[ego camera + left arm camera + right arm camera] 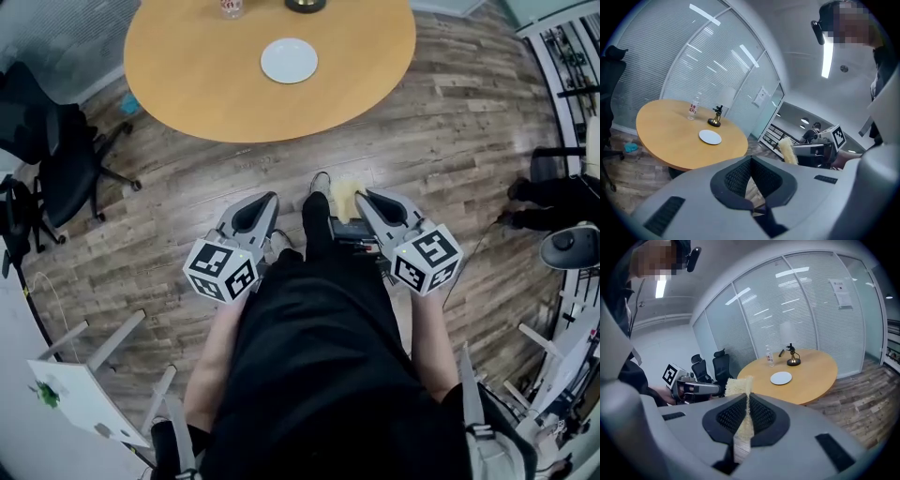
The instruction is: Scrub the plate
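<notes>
A person stands well back from the round table; the white plate lies at twelve o'clock, scrubbing seemingly not yet begun; the right gripper pinches a yellow scouring pad; the left gripper, jaws pressed together, carries nothing.

Bright, even light is falling from a ceiling strip above the fingers; picture edges are bending and darkening into corners.

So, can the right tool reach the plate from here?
Probably not yet. The right tool, shut on the sponge, is held near the body; the plate lies far ahead on the table. Only floor lies between, so stepping forward should do.
</notes>
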`<state>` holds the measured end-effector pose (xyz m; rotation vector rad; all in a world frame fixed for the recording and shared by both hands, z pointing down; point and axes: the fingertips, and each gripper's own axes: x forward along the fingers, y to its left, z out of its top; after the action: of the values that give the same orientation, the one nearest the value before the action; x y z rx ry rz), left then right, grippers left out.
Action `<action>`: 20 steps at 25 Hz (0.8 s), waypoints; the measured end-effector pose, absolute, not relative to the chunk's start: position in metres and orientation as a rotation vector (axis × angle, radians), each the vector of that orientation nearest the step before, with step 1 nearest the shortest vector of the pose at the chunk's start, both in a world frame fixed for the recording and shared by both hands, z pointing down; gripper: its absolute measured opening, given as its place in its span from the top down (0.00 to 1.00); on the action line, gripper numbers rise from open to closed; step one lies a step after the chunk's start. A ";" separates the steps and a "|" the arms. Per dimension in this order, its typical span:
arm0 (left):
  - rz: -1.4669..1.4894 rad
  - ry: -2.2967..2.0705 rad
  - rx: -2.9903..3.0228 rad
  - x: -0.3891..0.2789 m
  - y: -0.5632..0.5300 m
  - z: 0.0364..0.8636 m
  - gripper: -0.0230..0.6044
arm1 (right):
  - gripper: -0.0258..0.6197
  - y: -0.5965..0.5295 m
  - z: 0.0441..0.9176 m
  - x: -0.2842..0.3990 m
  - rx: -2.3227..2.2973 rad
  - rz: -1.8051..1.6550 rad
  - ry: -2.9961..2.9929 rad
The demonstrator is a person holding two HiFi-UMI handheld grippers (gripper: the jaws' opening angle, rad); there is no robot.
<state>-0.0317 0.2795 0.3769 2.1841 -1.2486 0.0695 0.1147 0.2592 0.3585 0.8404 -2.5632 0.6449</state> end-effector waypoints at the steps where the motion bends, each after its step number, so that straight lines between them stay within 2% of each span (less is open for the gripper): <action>1: 0.077 -1.243 2.185 -0.029 0.272 0.377 0.94 | 0.92 0.249 0.359 0.116 0.846 0.655 -2.565; 13: 0.072 -1.257 2.153 0.005 0.161 0.370 0.94 | 0.92 0.126 0.349 0.131 0.782 0.652 -2.655; 20: -0.243 -1.219 1.827 -0.002 0.139 0.390 0.94 | 0.92 0.107 0.362 0.132 0.683 0.722 -2.641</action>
<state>-0.0018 0.1390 0.3901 1.8267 -1.2194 -0.2429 0.1320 0.1066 0.3623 0.6826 -2.6414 0.7220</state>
